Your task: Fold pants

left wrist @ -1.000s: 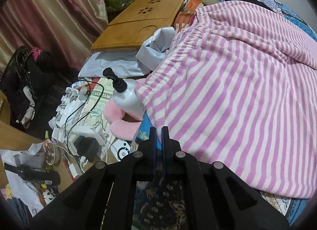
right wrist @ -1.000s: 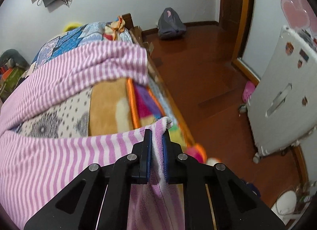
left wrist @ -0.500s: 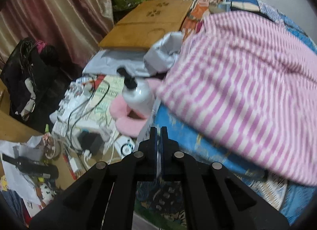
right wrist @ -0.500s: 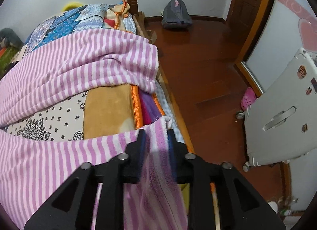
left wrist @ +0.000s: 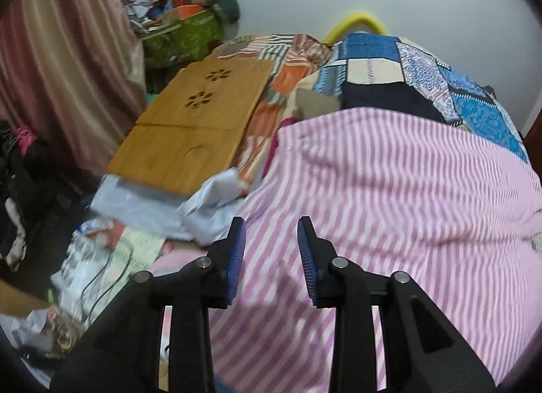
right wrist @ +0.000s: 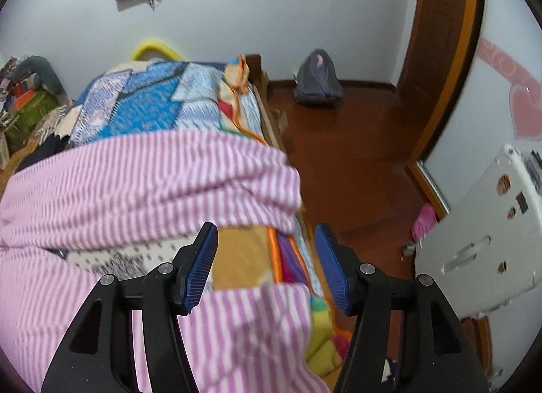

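Note:
Pink-and-white striped pants [left wrist: 389, 210] lie spread across the bed. In the left wrist view my left gripper [left wrist: 271, 240] hovers above the waist end, its jaws opening, with nothing pinched between the blue pads. In the right wrist view the pants [right wrist: 152, 176] show two legs, the far one across the bed and the near one hanging over the bed's edge. My right gripper [right wrist: 266, 247] stands above the gap between the legs, its jaws opening, and the near leg's hem lies loose below the pads.
A patchwork quilt [left wrist: 423, 78] covers the bed. A wooden lap board [left wrist: 193, 128] and grey cloth [left wrist: 162, 203] lie at the left of the pants, with cluttered cables and papers [left wrist: 95, 264] beyond. Right of the bed: red wooden floor [right wrist: 355, 162], a grey backpack [right wrist: 318, 78], a white cabinet [right wrist: 484, 240].
Both grippers were shut and now stand apart. The right one has let go of the pant leg's hem. Both have lifted and tilted up, showing more of the bed and wall.

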